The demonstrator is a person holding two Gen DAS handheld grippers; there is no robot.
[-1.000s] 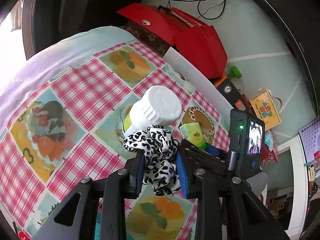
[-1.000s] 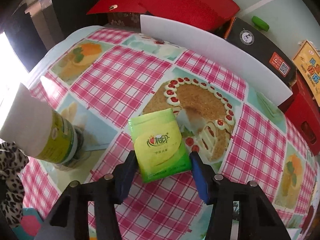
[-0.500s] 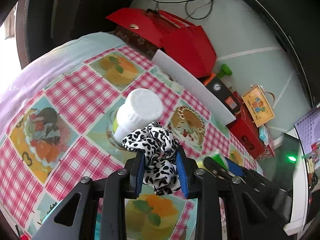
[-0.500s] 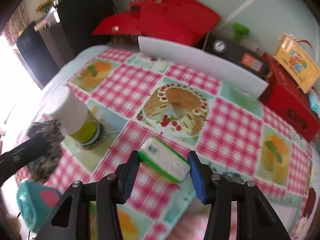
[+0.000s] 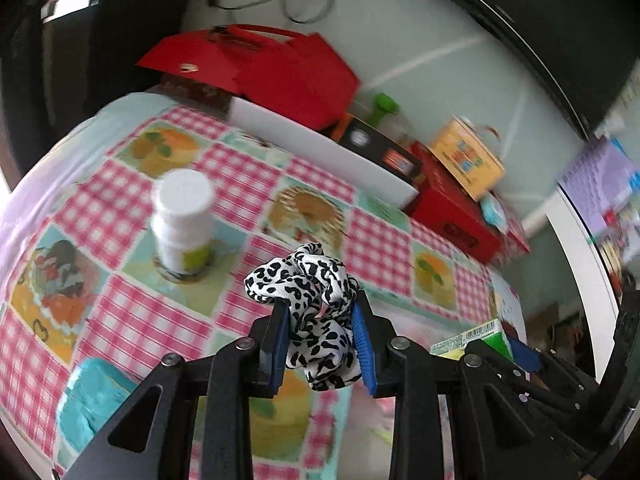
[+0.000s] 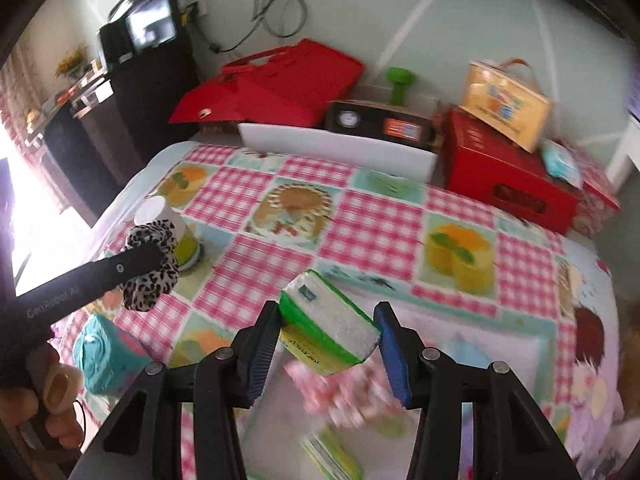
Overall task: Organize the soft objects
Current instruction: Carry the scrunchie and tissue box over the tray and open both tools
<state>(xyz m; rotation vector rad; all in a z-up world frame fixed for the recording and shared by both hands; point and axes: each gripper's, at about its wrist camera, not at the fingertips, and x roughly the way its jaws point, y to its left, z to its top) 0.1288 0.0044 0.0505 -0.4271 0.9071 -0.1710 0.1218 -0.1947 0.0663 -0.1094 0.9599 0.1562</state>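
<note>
My left gripper (image 5: 319, 334) is shut on a black-and-white leopard-print scrunchie (image 5: 310, 296) and holds it above the checked tablecloth (image 5: 120, 316). The scrunchie also shows in the right wrist view (image 6: 154, 264), beside the left gripper's arm. My right gripper (image 6: 328, 340) is shut on a green tissue pack (image 6: 328, 328), held tilted above the table's near side; the pack's edge shows in the left wrist view (image 5: 476, 338). A pink patterned soft item (image 6: 340, 392) and another green pack (image 6: 332, 456) lie blurred below it.
A white-capped bottle (image 5: 182, 220) stands on the table at the left. A teal soft pack (image 5: 92, 400) lies at the near left. A white tray (image 6: 336, 150) sits at the far edge, with red boxes (image 6: 508, 172) and a yellow carton (image 6: 504, 106) behind.
Both grippers have lifted and pulled back toward the near side of the table with their items. The bottle now stands farther off, and the tissue pack has tilted in the right gripper.
</note>
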